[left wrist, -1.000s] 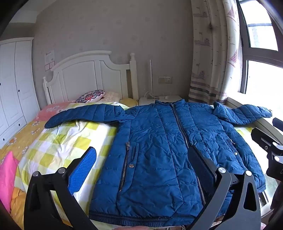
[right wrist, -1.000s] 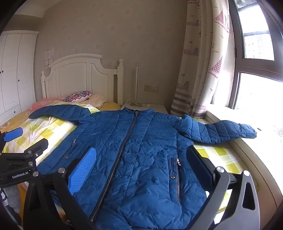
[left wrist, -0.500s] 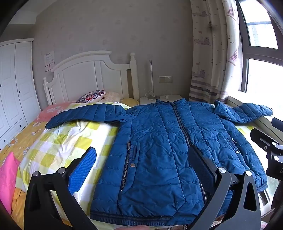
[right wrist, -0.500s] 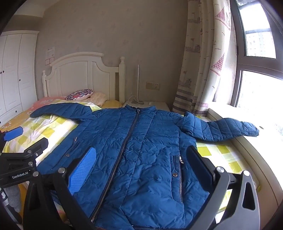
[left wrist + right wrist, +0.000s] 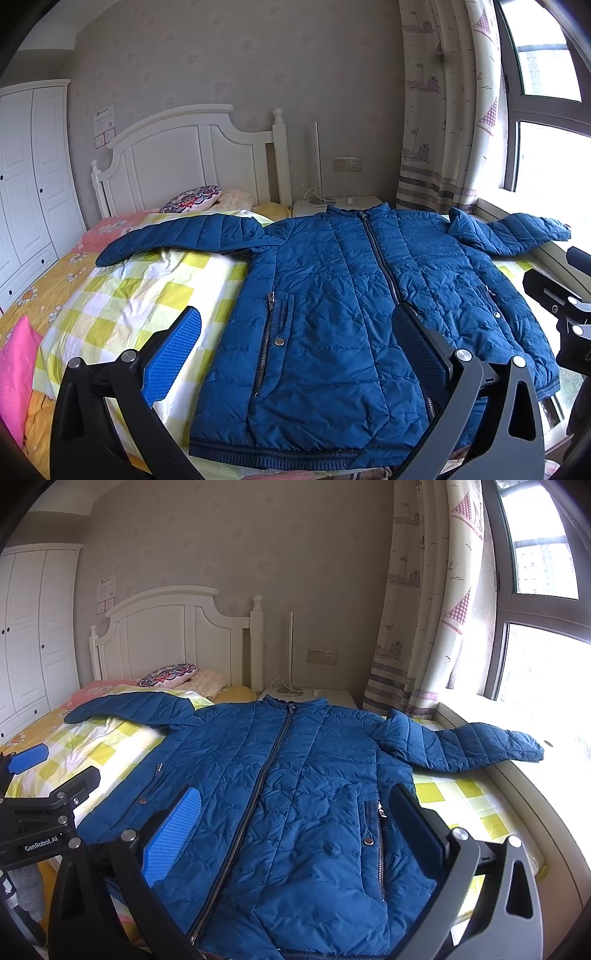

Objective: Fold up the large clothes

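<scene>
A blue quilted jacket (image 5: 351, 295) (image 5: 295, 782) lies front up and zipped on the bed, both sleeves spread out sideways. Its left sleeve (image 5: 184, 240) rests on the checked quilt, and its right sleeve (image 5: 469, 746) reaches onto the window ledge. My left gripper (image 5: 295, 343) hovers open above the jacket's lower left part, nothing between its fingers. Over the lower right part of the jacket, my right gripper (image 5: 295, 823) is open too and holds nothing. Each gripper shows at the edge of the other's view.
A yellow-green checked quilt (image 5: 140, 295) covers the bed, with a pink cushion (image 5: 14, 365) at the left. White headboard (image 5: 192, 158), pillows (image 5: 195, 194) and a nightstand (image 5: 332, 203) stand behind. A wardrobe (image 5: 29, 177) is left; curtain (image 5: 424, 627) and window ledge (image 5: 535, 775) are right.
Both views have drifted slightly, so the jacket sits a little lower and nearer in frame. The jacket itself has not moved and both grippers stay open.
</scene>
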`<state>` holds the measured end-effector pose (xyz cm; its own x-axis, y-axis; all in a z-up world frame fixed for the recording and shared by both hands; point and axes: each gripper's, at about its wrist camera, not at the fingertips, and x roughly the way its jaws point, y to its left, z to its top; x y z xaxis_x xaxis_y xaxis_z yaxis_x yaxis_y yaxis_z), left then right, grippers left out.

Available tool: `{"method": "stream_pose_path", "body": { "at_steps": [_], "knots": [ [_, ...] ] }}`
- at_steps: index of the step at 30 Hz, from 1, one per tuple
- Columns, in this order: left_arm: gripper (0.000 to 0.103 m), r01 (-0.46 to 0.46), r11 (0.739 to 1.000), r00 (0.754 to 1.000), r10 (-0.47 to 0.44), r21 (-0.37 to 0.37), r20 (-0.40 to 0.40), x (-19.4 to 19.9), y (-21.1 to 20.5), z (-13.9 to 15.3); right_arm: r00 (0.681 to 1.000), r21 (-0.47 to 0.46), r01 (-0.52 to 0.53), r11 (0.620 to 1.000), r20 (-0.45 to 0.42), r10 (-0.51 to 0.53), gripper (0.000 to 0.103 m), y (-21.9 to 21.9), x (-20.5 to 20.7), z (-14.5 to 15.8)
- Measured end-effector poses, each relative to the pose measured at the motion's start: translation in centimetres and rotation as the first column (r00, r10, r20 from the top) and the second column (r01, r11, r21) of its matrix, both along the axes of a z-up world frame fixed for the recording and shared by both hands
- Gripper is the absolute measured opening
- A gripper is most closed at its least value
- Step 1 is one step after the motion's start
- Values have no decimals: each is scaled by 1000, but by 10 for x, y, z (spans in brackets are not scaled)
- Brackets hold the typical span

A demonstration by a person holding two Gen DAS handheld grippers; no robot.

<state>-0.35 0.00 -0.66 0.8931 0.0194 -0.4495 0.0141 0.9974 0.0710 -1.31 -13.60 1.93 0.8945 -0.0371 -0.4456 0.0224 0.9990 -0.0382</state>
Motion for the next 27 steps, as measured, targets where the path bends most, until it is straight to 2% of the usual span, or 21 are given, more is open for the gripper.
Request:
{"method": "stream_pose_path", "body": {
  "at_steps": [27],
  "knots": [
    [99,-2,1000,1000,2,2,-8,0,3,-3,1000,4,-4,1000,-9,4,101,-1,2,-4]
  ]
}}
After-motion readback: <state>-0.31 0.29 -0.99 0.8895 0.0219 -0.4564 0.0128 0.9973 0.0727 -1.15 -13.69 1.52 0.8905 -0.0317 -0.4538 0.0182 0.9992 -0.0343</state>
